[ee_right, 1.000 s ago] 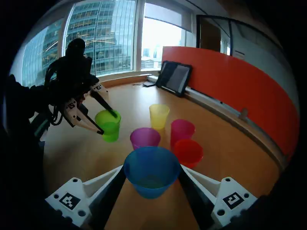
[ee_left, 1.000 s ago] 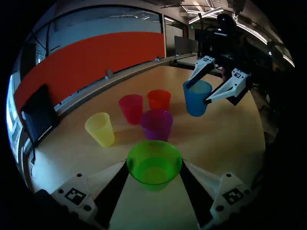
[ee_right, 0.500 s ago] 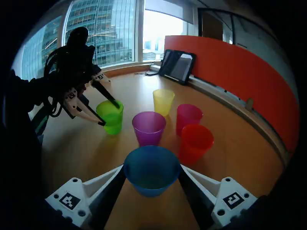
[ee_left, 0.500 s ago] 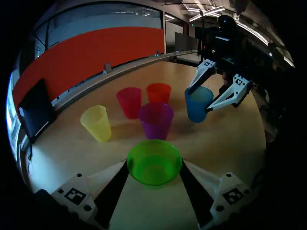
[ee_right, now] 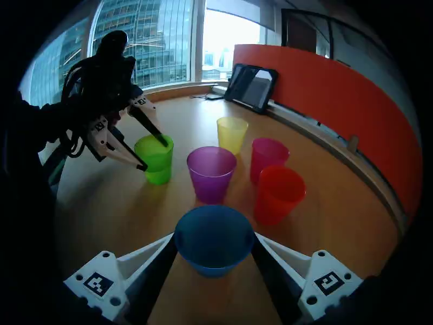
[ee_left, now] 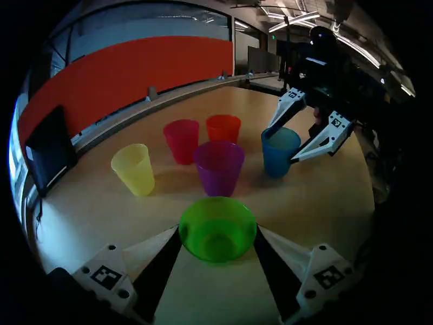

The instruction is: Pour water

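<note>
Left claw: my left gripper (ee_left: 217, 235) is closed on the green cup (ee_left: 217, 219), with one finger pressed to each side of its wall.
Right claw: my right gripper (ee_right: 214, 244) grips the blue cup (ee_right: 214, 230) the same way, a finger on either side.
Green cup: bottom centre of the left gripper view, and middle left of the right gripper view.
Blue cup: bottom centre of the right gripper view, and right of centre in the left gripper view.
Height: both cups sit low at the table (ee_left: 330, 200); I cannot tell whether their bases touch it.
Other cups: the purple cup (ee_left: 218, 168) stands mid-frame between the two held ones, with the yellow cup (ee_left: 133, 169), pink cup (ee_left: 182, 141) and red cup (ee_left: 223, 129) near it.
Handling: thin translucent plastic, which I judge to be light and springy. A hard squeeze would likely buckle the wall and spill. I cannot read the water level.
Hold: high on the tapered wall, with the fingers opposite each other, so the flare stops the cup slipping down.
Surface: smooth, pale, flat wood, on which I expect cups to slide easily.
Room: an orange wall (ee_left: 124, 70) at upper left, a dark screen (ee_left: 46, 154) at the left edge, and tall windows (ee_right: 146, 43) at the top of the right gripper view.
</note>
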`<action>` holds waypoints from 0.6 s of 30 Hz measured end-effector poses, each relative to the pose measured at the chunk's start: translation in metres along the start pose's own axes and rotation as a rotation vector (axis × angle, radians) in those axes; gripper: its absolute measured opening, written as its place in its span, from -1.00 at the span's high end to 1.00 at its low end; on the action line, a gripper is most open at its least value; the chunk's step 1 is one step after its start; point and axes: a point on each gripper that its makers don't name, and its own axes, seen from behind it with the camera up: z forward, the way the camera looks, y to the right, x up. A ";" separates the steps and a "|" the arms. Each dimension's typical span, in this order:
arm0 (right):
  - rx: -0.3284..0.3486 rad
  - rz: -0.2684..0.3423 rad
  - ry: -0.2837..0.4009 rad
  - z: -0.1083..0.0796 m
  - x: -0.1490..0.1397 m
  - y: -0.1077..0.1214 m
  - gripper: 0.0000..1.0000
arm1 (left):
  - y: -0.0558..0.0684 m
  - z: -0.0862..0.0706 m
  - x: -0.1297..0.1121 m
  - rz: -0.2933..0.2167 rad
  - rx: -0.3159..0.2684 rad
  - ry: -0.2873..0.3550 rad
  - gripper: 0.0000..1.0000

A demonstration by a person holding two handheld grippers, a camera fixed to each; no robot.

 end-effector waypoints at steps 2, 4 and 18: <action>0.002 0.000 -0.002 0.001 -0.002 -0.001 -0.89 | -0.001 -0.001 -0.001 -0.004 0.001 0.001 -0.75; 0.002 -0.001 -0.004 0.002 -0.003 -0.002 -0.88 | -0.001 -0.001 -0.002 -0.008 0.000 0.000 -0.75; -0.004 0.008 -0.022 0.001 -0.012 -0.005 -1.00 | -0.002 -0.005 -0.002 -0.042 -0.014 0.004 -0.85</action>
